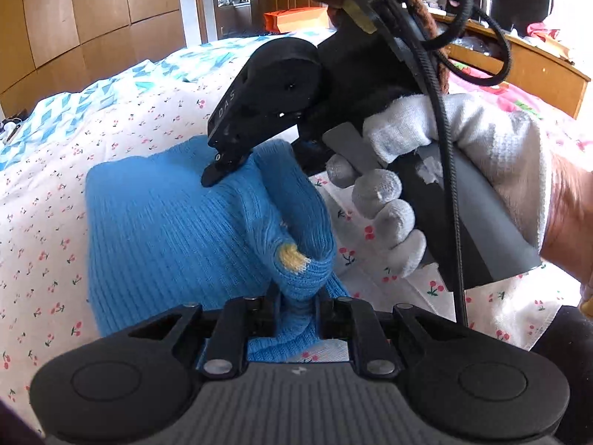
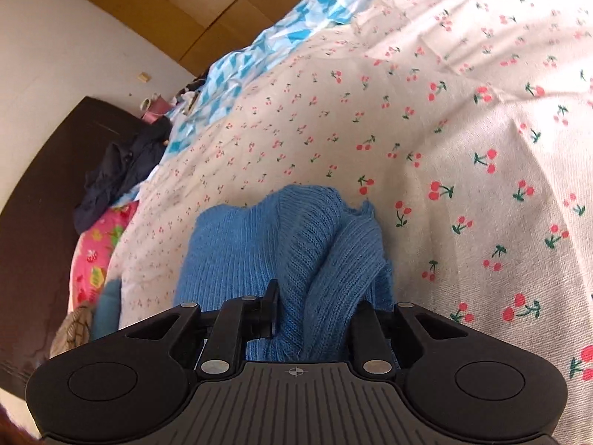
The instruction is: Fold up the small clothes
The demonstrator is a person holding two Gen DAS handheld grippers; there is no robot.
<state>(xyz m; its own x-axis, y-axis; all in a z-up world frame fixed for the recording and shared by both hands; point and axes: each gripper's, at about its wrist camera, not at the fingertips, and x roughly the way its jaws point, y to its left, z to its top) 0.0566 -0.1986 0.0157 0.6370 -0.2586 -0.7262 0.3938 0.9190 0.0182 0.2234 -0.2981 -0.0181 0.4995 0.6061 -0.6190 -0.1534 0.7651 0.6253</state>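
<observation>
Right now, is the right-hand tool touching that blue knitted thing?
Touching. The left wrist view shows the right tool with its tips pinched on a raised fold of the blue knit garment; the right wrist view shows knit bunched between its fingers.

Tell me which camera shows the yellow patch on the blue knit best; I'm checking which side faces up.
The left wrist view: the yellow patch sits in plain sight on the bunched blue knit, just ahead of the left gripper. The right wrist view shows only plain blue ribbing, no patch.
</observation>
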